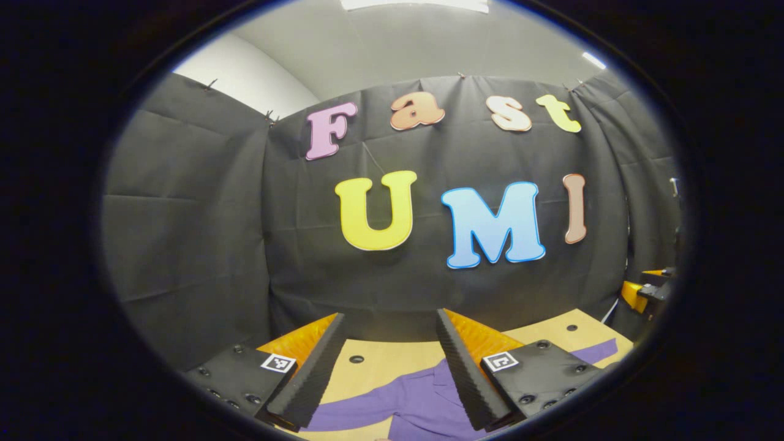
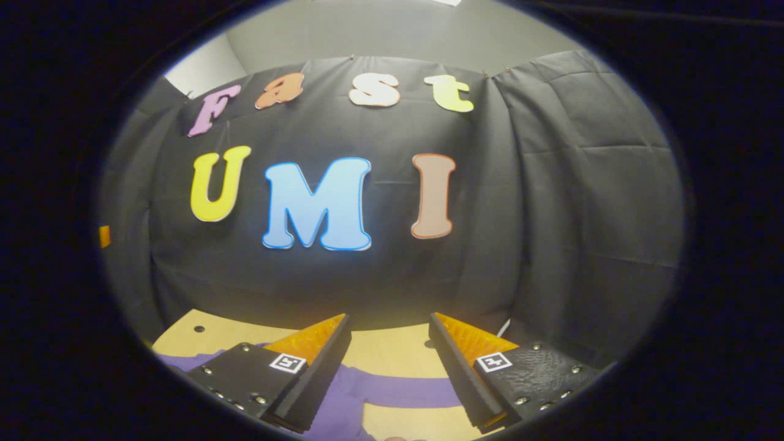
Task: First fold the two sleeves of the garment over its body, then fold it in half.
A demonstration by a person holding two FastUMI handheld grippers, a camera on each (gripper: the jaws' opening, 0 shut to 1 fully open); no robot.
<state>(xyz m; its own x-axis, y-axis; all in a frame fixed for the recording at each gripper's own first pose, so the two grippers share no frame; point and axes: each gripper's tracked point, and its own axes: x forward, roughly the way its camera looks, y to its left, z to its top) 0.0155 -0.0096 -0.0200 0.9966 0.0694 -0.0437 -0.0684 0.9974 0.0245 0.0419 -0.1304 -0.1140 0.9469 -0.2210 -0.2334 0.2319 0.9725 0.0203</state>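
Left gripper view: left gripper [image 1: 387, 361] held above the table [image 1: 367, 373], jaws spread apart, nothing between them. Purple garment [image 1: 416, 398] lies flat on the tan wooden tabletop below, one sleeve [image 1: 597, 351] reaching off to the right. Right gripper view: right gripper [image 2: 389, 361] also spread wide and empty, over the same garment, a sleeve band [image 2: 404, 390] running across. Fabric looks thin, soft, light, floppy; probably best pinched at a sleeve cuff. Finger pads ridged.

Wooden table [image 1: 380, 361] with round holes, black cloth wall [image 1: 202, 245], grey ceiling [image 1: 398, 49]
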